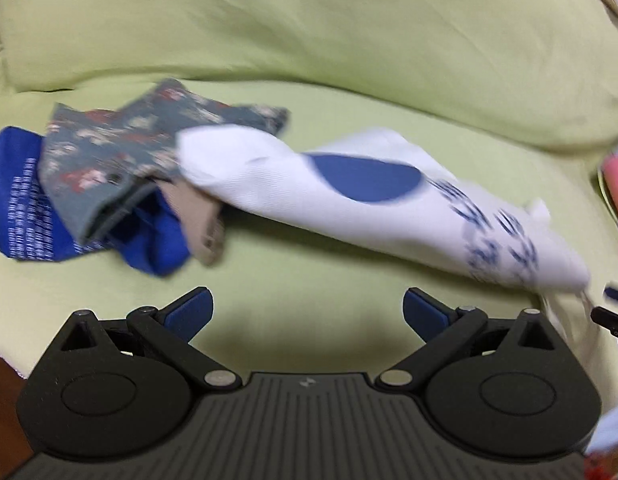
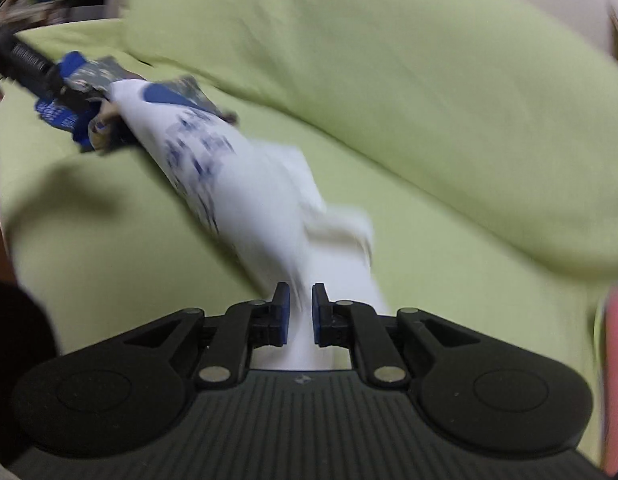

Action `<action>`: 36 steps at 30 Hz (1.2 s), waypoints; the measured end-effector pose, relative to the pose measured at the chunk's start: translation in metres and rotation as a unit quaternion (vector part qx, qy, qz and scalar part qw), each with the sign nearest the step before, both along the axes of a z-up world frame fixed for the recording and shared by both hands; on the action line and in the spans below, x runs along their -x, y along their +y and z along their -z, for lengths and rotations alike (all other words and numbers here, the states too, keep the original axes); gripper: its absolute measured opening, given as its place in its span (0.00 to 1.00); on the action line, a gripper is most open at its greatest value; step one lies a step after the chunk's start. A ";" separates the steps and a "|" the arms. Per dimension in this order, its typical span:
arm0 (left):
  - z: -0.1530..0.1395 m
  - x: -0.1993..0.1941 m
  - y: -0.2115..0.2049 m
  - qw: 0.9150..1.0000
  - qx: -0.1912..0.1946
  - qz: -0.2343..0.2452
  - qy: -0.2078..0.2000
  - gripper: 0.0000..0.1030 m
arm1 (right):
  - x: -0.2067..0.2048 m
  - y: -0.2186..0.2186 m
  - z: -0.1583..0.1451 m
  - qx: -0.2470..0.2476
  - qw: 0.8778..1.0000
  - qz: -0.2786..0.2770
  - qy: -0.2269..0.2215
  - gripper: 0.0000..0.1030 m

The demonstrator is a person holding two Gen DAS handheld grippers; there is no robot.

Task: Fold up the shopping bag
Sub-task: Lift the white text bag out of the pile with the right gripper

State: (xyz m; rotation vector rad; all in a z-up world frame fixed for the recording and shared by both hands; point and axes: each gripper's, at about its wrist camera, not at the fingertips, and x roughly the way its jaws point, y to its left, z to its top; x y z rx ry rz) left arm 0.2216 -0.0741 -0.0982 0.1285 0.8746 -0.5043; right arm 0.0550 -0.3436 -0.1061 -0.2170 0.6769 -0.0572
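A white shopping bag [image 1: 349, 196] with a blue oval and blue print stretches across the green cushion, lifted and blurred. My right gripper [image 2: 300, 312] is shut on one end of the white bag [image 2: 253, 196], cloth passing between its blue pads. My left gripper [image 1: 307, 314] is open and empty, just in front of the bag, above the cushion. The bag's far end rests on a pile of other bags.
A floral grey-blue bag [image 1: 121, 152], a blue printed bag [image 1: 25, 204] and a beige one [image 1: 203, 220] lie piled at the left. A green back cushion [image 1: 309, 40] rises behind. A pink object [image 1: 617, 184] sits at the right edge.
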 end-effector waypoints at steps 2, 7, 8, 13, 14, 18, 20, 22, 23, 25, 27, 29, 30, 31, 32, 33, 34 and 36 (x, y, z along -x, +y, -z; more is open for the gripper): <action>-0.005 0.002 -0.004 1.000 -0.016 0.011 -0.017 0.99 | 0.013 0.000 -0.003 -0.004 1.000 -0.006 -0.010 0.38; -0.034 -0.012 -0.012 0.993 -0.057 0.036 -0.097 0.99 | 0.016 -0.011 -0.012 -0.051 0.997 -0.039 -0.043 0.45; -0.038 -0.019 -0.015 0.991 -0.062 0.044 -0.110 0.99 | 0.009 -0.008 -0.010 -0.052 0.997 -0.045 -0.045 0.52; -0.032 -0.066 -0.029 0.987 -0.063 0.094 -0.115 0.99 | -0.022 0.005 0.017 0.000 0.997 -0.076 -0.018 0.66; -0.027 -0.077 -0.032 0.988 -0.056 0.102 -0.098 0.99 | -0.026 0.008 0.024 0.010 0.997 -0.081 -0.008 0.65; -0.006 -0.097 -0.042 0.991 -0.001 0.136 0.006 0.98 | -0.034 0.016 0.039 0.118 0.987 -0.110 0.026 0.13; 0.004 -0.087 -0.047 0.988 0.031 0.146 0.043 0.98 | -0.029 0.009 0.029 0.154 0.979 -0.134 0.028 0.11; 0.018 -0.072 -0.057 0.981 0.048 0.169 0.079 0.98 | -0.025 -0.001 0.017 0.227 0.963 -0.142 0.018 0.11; 0.024 -0.061 -0.064 0.978 0.046 0.184 0.087 0.98 | -0.022 -0.007 0.011 0.266 0.953 -0.146 0.012 0.11; 0.035 -0.026 -0.084 0.972 0.020 0.224 0.071 0.98 | -0.019 -0.023 0.001 0.336 0.931 -0.144 0.001 0.12; 0.042 0.012 -0.103 0.964 -0.018 0.264 0.027 0.98 | -0.017 -0.041 -0.008 0.395 0.909 -0.136 -0.004 0.15; 0.047 0.044 -0.119 0.955 -0.057 0.291 -0.027 0.97 | -0.017 -0.060 -0.010 0.423 0.900 -0.107 0.021 0.20; 0.048 0.056 -0.125 0.950 -0.077 0.299 -0.054 0.91 | -0.014 -0.067 -0.009 0.416 0.904 -0.087 0.033 0.24; 0.047 0.063 -0.129 0.945 -0.096 0.303 -0.079 0.81 | -0.009 -0.073 -0.007 0.401 0.912 -0.067 0.044 0.25; 0.045 0.067 -0.133 0.940 -0.108 0.307 -0.098 0.77 | -0.004 -0.079 -0.006 0.386 0.920 -0.046 0.055 0.28; 0.044 0.068 -0.135 0.937 -0.114 0.312 -0.107 0.76 | 0.005 -0.082 -0.005 0.365 0.929 -0.026 0.058 0.32; 0.043 0.066 -0.138 0.934 -0.117 0.319 -0.109 0.76 | 0.015 -0.082 -0.004 0.339 0.939 -0.006 0.056 0.35; 0.046 0.060 -0.145 0.928 -0.124 0.336 -0.104 0.76 | 0.037 -0.082 -0.001 0.284 0.957 0.032 0.051 0.51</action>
